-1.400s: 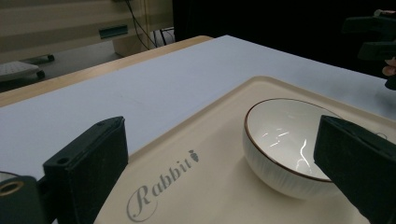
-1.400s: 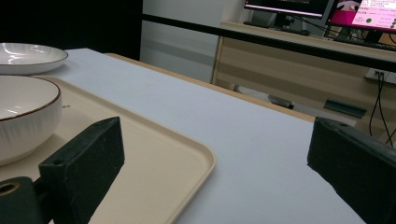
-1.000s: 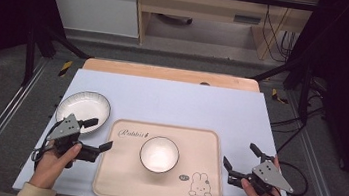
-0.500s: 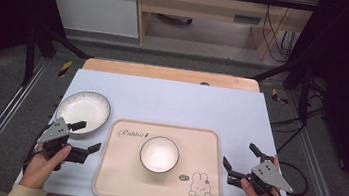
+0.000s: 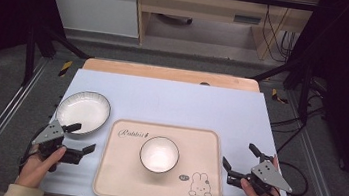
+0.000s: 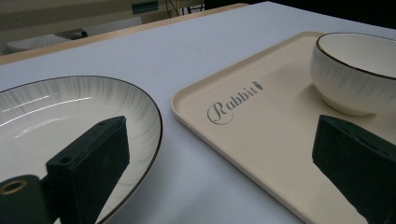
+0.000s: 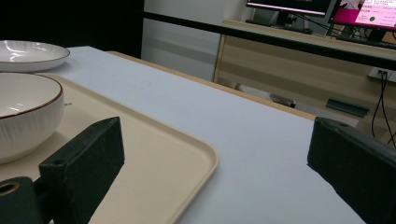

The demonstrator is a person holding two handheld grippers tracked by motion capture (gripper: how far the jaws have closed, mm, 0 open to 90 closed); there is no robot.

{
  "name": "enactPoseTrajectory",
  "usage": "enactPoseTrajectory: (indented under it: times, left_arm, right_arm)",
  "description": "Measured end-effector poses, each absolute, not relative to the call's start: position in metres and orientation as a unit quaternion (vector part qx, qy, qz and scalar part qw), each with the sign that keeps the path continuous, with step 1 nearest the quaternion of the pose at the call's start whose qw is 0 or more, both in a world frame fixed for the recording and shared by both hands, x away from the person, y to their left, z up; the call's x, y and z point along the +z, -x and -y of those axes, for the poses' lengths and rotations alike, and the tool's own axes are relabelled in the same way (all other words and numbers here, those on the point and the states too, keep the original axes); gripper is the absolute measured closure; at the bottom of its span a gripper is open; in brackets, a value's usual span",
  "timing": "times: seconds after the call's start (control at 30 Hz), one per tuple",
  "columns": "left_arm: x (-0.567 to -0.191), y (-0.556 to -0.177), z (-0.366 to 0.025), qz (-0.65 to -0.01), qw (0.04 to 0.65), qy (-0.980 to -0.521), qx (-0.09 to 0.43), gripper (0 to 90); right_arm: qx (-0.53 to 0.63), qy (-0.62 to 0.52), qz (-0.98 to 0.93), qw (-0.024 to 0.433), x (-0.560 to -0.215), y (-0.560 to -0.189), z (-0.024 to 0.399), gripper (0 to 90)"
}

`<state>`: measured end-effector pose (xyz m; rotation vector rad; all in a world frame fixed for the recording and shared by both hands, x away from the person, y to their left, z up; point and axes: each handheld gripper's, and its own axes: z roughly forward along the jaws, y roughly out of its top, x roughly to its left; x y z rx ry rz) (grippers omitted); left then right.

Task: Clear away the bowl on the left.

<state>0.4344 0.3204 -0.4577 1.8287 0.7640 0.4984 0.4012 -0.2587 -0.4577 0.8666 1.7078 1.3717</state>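
A cream tray (image 5: 117, 176) printed with "Rabbit" and a bunny lies near the front middle of the white table, and a white dark-rimmed bowl (image 5: 159, 154) stands in it. A white ribbed plate (image 5: 83, 112) rests on the table left of the tray. My left gripper (image 5: 83, 137) is open, low over the table between plate and tray, holding nothing. Its own view has one jaw over the plate (image 6: 56, 112) and the other over the tray (image 6: 261, 126), beside the bowl (image 6: 359, 65). My right gripper (image 5: 239, 155) stands open just right of the tray, also holding nothing, with the tray corner (image 7: 187, 158) between its jaws.
A wooden strip (image 5: 170, 74) runs along the table's far edge. Beyond it are a wooden desk (image 7: 299, 51) with monitors, and cables. Black frame posts and metal rails flank the table. White tabletop (image 5: 177, 103) stretches behind the tray.
My left gripper has drawn back to the left and slightly toward the front edge, away from the tray. The right gripper, bowl and plate have stayed put.
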Motion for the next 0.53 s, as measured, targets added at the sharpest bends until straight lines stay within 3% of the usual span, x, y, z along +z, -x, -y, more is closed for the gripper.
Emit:
enactPoseTrajectory:
  times: [0.53]
  left_arm:
    - [-0.462,-0.432,-0.307,-0.305,0.508,-0.785,0.180,4.5]
  right_arm:
    - [0.539,-0.340,-0.668,0.383,-0.458,-0.401,0.259,4.2]
